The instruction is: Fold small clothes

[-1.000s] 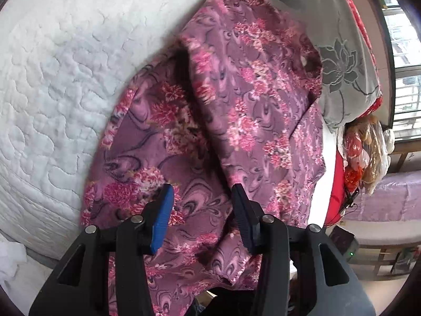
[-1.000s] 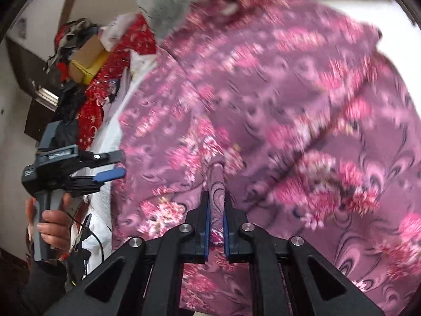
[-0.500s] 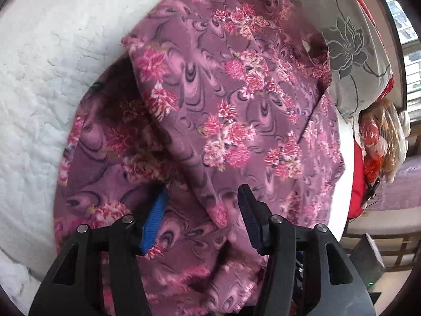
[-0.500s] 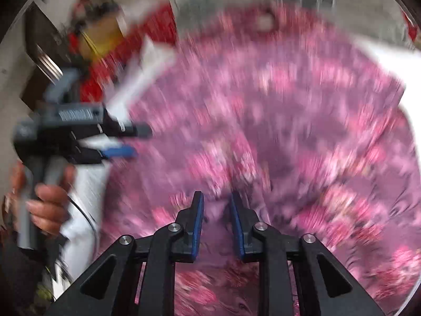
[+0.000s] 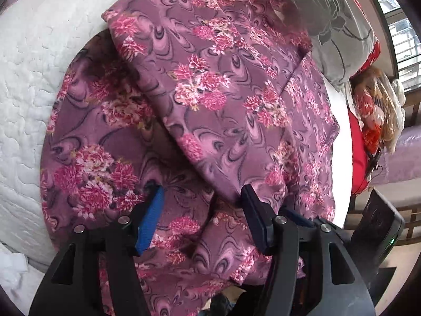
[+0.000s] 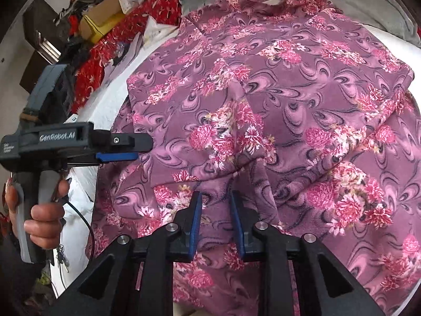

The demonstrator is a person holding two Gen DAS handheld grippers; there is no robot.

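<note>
Garment: the floral purple garment (image 5: 226,100) is spread on the white quilted bed (image 5: 34,84), reaching the near edge, where its hem hangs over; the collar end lies toward the grey lotus-print pillow (image 5: 329,34).

Left wrist view, fold: one side panel is seen laid diagonally over the body of the garment, its edge running from the upper left toward the right fingertip. A second ago this panel was bunched and raised; now it lies flat.

Left wrist view, tool: the left gripper (image 5: 201,200) is released, its jaws wide apart just above the cloth near the bed's near edge, nothing held.

Right wrist view, fold: the folded panel's corner is seen just ahead of the fingertips, resting on the lower layer.

Right wrist view, tool: the right gripper (image 6: 215,205) is released; a second ago it was clenched on a pinch of cloth, half a second ago it was parting, and now the jaws stand apart with the cloth lying free between them.

Right wrist view, other tool: the left gripper (image 6: 136,148) is seen at the bed's left side, empty.

Meaning: the first lengthwise fold is judged placed; the opposite side is likely next.
</note>
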